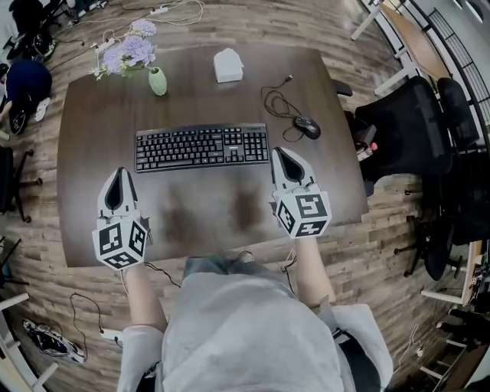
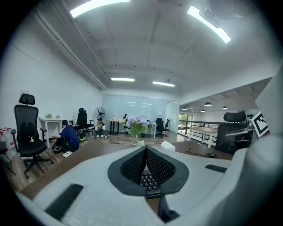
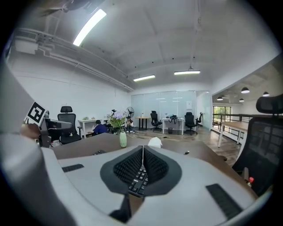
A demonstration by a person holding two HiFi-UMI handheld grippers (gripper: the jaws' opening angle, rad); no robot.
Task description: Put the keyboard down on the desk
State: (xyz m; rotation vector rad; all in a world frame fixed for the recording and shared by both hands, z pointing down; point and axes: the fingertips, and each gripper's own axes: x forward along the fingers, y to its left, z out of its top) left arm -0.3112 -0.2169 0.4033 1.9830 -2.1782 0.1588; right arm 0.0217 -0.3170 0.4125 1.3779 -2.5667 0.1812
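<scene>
1. A person's grey fabric top (image 1: 245,329) fills the bottom of the head view and is cut off by the lower edge. Both bare forearms reach forward from it.
2. The left tool (image 1: 119,172) has a white moulded shell with a marker cube at its rear. Its black ribbed pads are pressed together with nothing between them.
3. The right tool (image 1: 279,151) is built the same way, and its ribbed pads also meet with nothing held. In the head view its tip shows just beside the keyboard's right end; whether it touches cannot be told.
4. The table (image 1: 207,210) is dark brown wood grain with rounded corners. Blurry dark patches mark its near half.
5. The keyboard (image 1: 201,147) is black, rectangular and low. It lies flat on the table with its keys up, beyond the left tool. In each gripper view only a few of its keys show below the closed pads.
6. A black mouse (image 1: 307,126) sits to the right of the keyboard, and its thin cable (image 1: 274,103) loops beside it.
7. At the far left, a pale green vase (image 1: 157,81) holds lilac flowers (image 1: 132,52).
8. A white blocky object (image 1: 228,65) stands at the far edge; what it is cannot be made out.
9. A black office chair (image 1: 406,122) stands on the plank floor (image 1: 230,19), to the right of the table.
</scene>
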